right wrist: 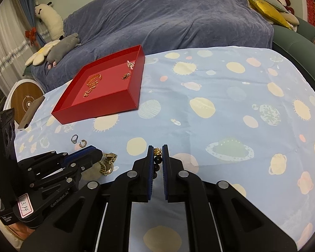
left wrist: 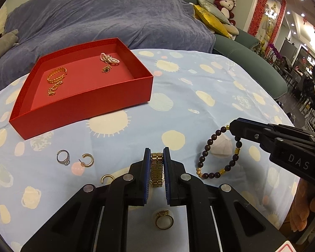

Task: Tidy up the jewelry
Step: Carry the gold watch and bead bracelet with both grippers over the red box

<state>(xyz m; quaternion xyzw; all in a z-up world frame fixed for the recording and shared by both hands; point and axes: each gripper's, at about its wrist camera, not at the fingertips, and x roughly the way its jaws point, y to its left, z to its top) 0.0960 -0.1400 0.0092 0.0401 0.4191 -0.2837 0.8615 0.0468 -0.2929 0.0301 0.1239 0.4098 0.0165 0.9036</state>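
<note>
My left gripper (left wrist: 156, 154) is shut on a gold mesh bracelet (left wrist: 156, 169), which hangs between its blue pads just above the cloth; it also shows as the gold bracelet (right wrist: 107, 163) by the left gripper (right wrist: 101, 154) in the right wrist view. My right gripper (right wrist: 158, 150) is shut on a dark bead bracelet (right wrist: 158, 161) with gold beads, seen dangling as the bead bracelet (left wrist: 218, 157) from the right gripper (left wrist: 231, 127). A red tray (left wrist: 124, 92) at the back left holds gold chains (left wrist: 56, 77), a pearl piece (left wrist: 109, 58) and a small gold piece (left wrist: 106, 68).
On the blue planet-print tablecloth (left wrist: 199, 96) lie a silver ring (left wrist: 63, 157), a gold hoop earring (left wrist: 88, 160), another gold hoop (left wrist: 107, 177) and a gold ring (left wrist: 164, 220) under my left gripper. A blue-covered sofa (left wrist: 107, 14) with cushions and plush toys stands behind the table.
</note>
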